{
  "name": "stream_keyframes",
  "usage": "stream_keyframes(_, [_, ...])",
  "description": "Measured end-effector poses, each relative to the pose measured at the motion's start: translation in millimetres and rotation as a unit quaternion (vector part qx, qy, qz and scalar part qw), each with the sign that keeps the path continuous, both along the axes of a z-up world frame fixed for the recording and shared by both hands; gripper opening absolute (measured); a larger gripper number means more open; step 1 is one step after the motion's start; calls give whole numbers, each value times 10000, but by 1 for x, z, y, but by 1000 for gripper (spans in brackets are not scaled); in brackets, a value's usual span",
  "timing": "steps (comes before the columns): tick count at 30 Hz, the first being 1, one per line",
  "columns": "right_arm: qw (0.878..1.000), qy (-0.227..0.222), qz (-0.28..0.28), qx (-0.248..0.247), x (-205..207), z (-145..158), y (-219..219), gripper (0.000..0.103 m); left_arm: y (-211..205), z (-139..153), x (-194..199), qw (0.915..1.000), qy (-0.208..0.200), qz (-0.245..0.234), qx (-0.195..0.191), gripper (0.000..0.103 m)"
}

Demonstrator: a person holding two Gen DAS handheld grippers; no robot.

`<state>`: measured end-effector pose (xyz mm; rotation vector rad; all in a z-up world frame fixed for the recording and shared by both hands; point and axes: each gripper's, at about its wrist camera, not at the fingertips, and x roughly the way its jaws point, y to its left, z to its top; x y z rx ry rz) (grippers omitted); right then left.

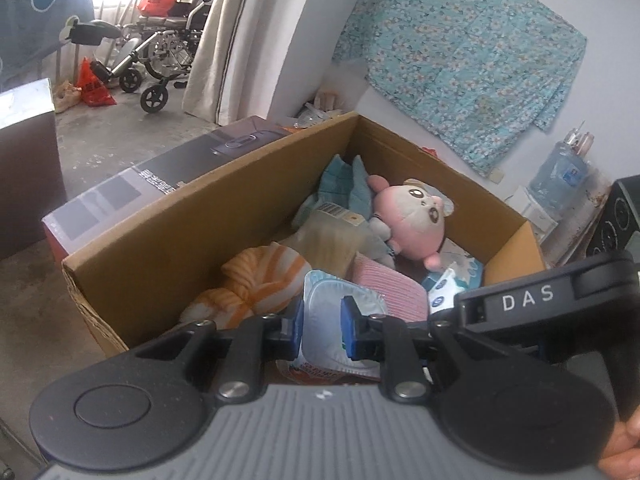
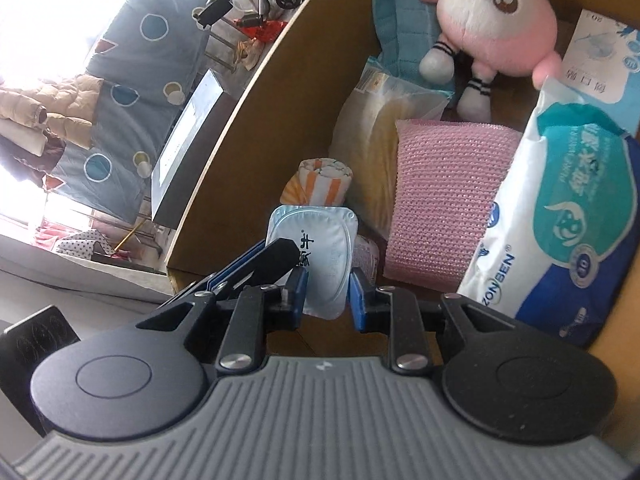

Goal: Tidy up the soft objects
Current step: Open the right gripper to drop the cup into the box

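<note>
A cardboard box (image 1: 168,232) holds soft things: a pink plush rabbit (image 1: 408,216), a blue cloth (image 1: 344,180), an orange-striped rolled towel (image 1: 256,284), a pink knitted pad (image 1: 392,284) and a wet-wipes pack (image 2: 560,220). A pale blue sealed pouch (image 1: 332,320) stands at the box's near end. My left gripper (image 1: 322,330) has its blue pads on either side of the pouch. My right gripper (image 2: 327,296) also straddles the pouch (image 2: 316,252); the left gripper's finger (image 2: 256,264) shows beside it. The rabbit (image 2: 496,20) and the pad (image 2: 444,200) also show in the right wrist view.
A dark printed carton (image 1: 160,184) lies along the box's left wall. A wheelchair (image 1: 160,44) stands by a curtain at the back. A floral cloth (image 1: 460,52) hangs on the wall; a water bottle (image 1: 560,176) stands at right.
</note>
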<state>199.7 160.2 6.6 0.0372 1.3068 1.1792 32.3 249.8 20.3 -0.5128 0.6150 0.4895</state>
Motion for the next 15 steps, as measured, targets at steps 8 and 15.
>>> stream_keyframes(8, [9999, 139, -81, 3, 8, -11, 6, 23, 0, 4, -3, 10000, -59, 3, 42, 32])
stream_keyframes(15, [9997, -84, -58, 238, 1, 6, -5, 25, -9, 20, -15, 9993, -269, 84, 234, 57])
